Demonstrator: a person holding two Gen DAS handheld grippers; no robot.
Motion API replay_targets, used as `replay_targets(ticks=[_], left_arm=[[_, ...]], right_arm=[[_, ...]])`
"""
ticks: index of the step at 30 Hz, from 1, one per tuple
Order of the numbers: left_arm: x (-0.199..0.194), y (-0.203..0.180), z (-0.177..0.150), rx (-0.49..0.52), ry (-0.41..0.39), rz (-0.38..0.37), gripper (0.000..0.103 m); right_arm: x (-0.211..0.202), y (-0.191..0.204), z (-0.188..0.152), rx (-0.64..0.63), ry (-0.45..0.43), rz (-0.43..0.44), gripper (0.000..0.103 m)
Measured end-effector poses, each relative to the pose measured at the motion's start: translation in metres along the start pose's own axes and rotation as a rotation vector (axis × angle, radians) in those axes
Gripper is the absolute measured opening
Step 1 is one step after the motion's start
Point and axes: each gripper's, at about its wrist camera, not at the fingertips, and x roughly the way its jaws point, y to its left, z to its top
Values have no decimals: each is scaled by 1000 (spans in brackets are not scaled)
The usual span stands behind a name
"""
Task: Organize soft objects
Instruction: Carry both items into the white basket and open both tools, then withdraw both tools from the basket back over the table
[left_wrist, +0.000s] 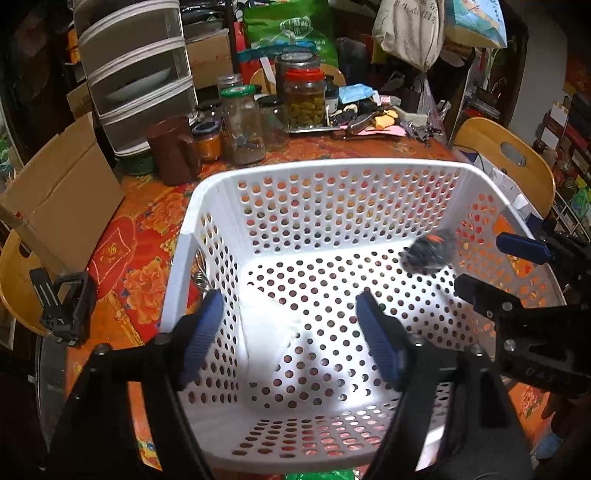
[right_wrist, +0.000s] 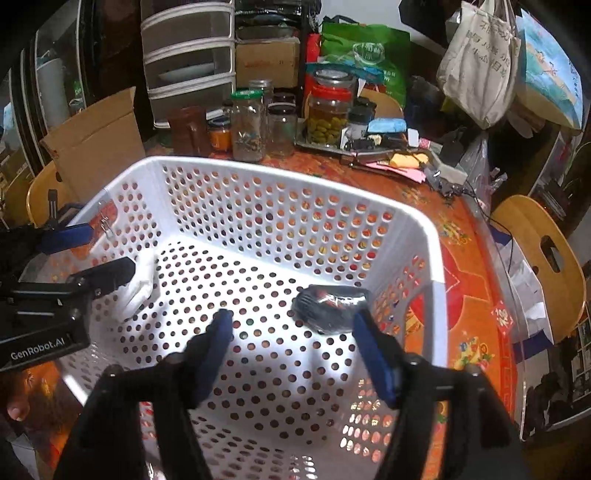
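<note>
A white perforated basket (left_wrist: 325, 168) (right_wrist: 280, 173) stands on the orange floral tablecloth. A dark grey soft object with a red mark (left_wrist: 428, 254) (right_wrist: 330, 308) lies at the basket's right side; it looks blurred in the left wrist view. A white soft cloth (left_wrist: 271, 332) (right_wrist: 142, 284) lies on the basket floor at the left. My left gripper (left_wrist: 290, 332) is open above the white cloth. My right gripper (right_wrist: 291, 339) is open over the basket, its right finger beside the dark object. Each gripper shows in the other's view, the right one (left_wrist: 491, 262) and the left one (right_wrist: 99, 254).
Several glass jars (left_wrist: 240, 125) (right_wrist: 327, 114), a brown jug (left_wrist: 173, 153) and a metal tray with clutter stand behind the basket. A cardboard box (left_wrist: 62, 195) and plastic drawers (left_wrist: 136, 74) are at the left. Wooden chairs (left_wrist: 513, 158) (right_wrist: 543, 254) flank the table.
</note>
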Motion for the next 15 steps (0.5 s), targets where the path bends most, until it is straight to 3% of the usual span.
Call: replay_targets(ticks=[5,9,15], left_arm=[[-24,0,-2,7,-56,13,101],[-45,5,-7,-2,-80,19,103],[-86,18,-27,-25,-139,20,103]], right_arm=[[-19,-4,-1,14,-29,16,90],[-36,-8,-7,36,-69,25,101],[-61,-12,-20,57,-113,36,103]])
